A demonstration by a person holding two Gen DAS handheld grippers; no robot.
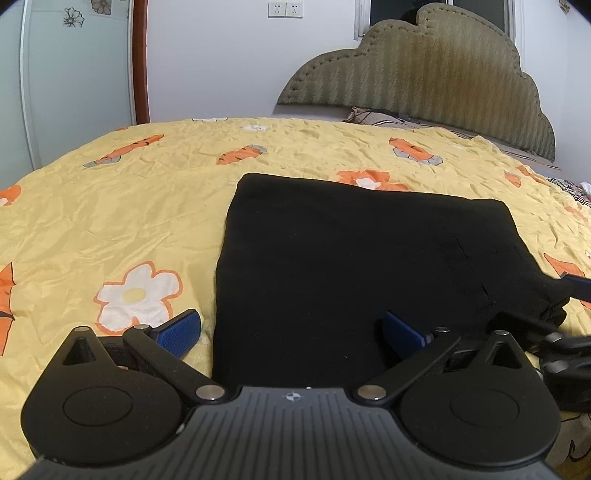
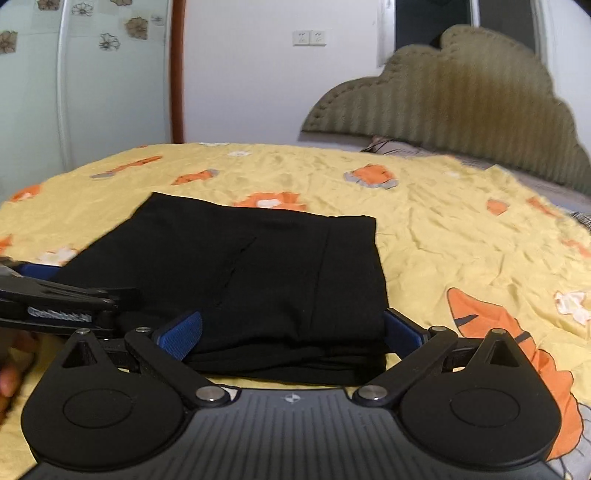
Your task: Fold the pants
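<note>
Black pants (image 1: 351, 266) lie folded into a flat rectangle on the yellow flowered bedspread (image 1: 110, 214). My left gripper (image 1: 291, 334) is open, its blue pads (image 1: 179, 332) straddling the near left edge of the pants. My right gripper (image 2: 291, 332) is open too, its pads (image 2: 183, 334) either side of the near right corner of the folded pants (image 2: 258, 273). Neither holds cloth. The right gripper shows at the right edge of the left wrist view (image 1: 569, 347); the left gripper shows at the left edge of the right wrist view (image 2: 62, 299).
An olive padded headboard (image 1: 443, 77) stands at the far right with a pillow (image 1: 373, 116) below it. A white wall with sockets (image 1: 284, 9) and a glass door (image 1: 74, 74) lie beyond the bed's far edge.
</note>
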